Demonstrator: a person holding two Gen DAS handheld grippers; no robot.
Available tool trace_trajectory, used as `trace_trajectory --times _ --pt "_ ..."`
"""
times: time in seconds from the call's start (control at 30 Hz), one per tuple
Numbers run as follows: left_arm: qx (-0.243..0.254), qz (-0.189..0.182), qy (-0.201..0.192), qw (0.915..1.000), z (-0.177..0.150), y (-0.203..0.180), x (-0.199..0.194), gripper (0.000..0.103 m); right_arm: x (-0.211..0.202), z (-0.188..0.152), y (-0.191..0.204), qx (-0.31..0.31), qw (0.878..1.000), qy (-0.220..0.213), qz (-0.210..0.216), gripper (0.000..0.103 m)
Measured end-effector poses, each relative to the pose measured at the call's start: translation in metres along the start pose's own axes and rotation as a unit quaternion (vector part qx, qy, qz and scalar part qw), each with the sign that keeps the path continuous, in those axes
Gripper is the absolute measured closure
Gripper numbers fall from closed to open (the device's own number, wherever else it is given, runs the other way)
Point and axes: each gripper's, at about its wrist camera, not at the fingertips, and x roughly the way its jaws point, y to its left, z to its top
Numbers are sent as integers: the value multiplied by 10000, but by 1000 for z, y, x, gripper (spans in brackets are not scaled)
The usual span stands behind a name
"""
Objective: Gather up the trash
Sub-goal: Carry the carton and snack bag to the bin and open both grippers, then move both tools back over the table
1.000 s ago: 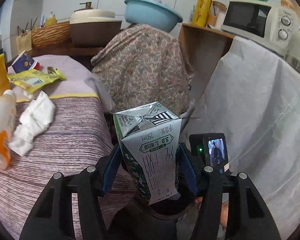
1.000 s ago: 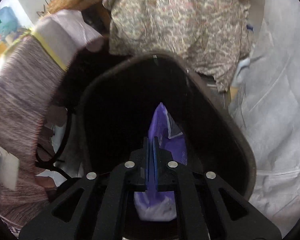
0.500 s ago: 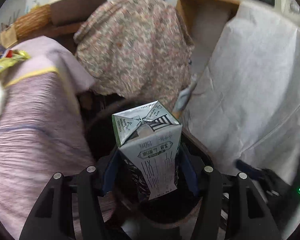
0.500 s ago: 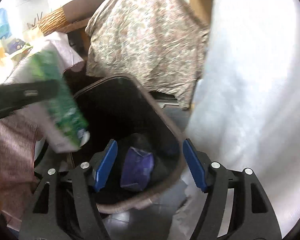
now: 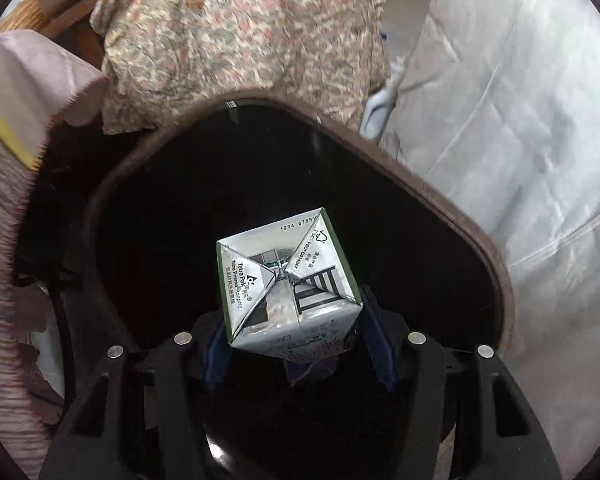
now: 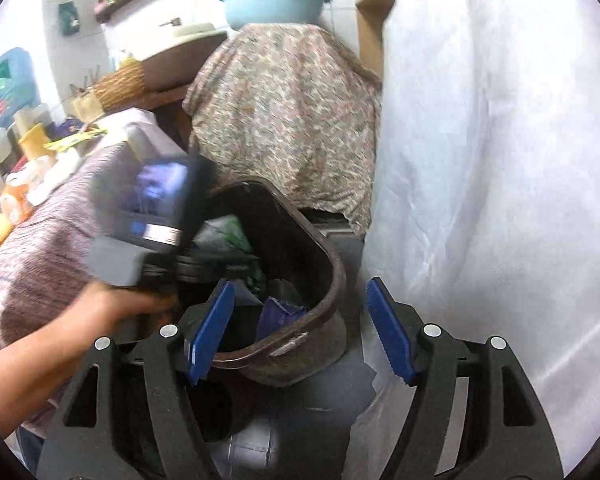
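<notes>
The left gripper (image 5: 290,356) is pointing steeply down into the dark brown trash bin (image 5: 452,216), its fingers (image 5: 374,344) clamped on the sides of a small milk carton (image 5: 286,292). The carton is sitting between the fingers with its folded end facing the camera, held directly over the bin's open mouth (the sensible place to let go, since it would drop straight inside).

In the right wrist view, the right gripper (image 6: 300,332) is empty, its blue fingers (image 6: 210,332) spreading wide apart with only the bin's near rim (image 6: 260,350) showing between them. Beyond the fingers, a purple wrapper (image 6: 278,314) is lying inside the bin. To the left of those fingers, a hand (image 6: 128,304) is carrying the other gripper over the bin. More litter is waiting on the cloth-covered counter (image 6: 40,264) further left.
</notes>
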Motion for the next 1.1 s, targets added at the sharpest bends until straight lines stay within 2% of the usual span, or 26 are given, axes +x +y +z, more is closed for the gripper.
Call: trace_trajectory --times 0.03,0.07,0.1,0.17,0.37,0.5,0.57,0.73,0.9,1.1 --pt "14 -22 68 10000 0 0 3 46 -5 0 4 -62 10000 -74 18 17" --pt "27 -16 112 9999 -1 0 5 46 -8 1 8 -112 9998 -163 16 14" --pt "62 4 130 9999 -2 -1 6 45 -14 2 11 -149 9995 -277 38 14" --pt "169 80 97 9998 -4 -3 4 35 -22 4 16 -188 9989 -408 115 14" --pt "145 116 -142 9997 -6 -4 -15 28 -38 18 33 -353 9975 -584 187 11" --pt "266 24 -552 9981 -12 -13 -48 27 -52 25 41 -275 9960 -779 338 10" --pt "306 -41 -783 9965 -16 -18 -67 21 -61 30 40 -169 9945 -926 465 8" --pt "145 -354 -1496 9880 -34 -22 -130 15 -101 49 40 40 9863 -1488 710 8" --pt "227 -281 -2152 9759 -64 -20 -188 9 -151 77 44 -148 9748 -2116 697 7" --pt "-64 -12 -2633 9647 -109 13 -248 7 -173 105 46 -132 9673 -2391 837 6"
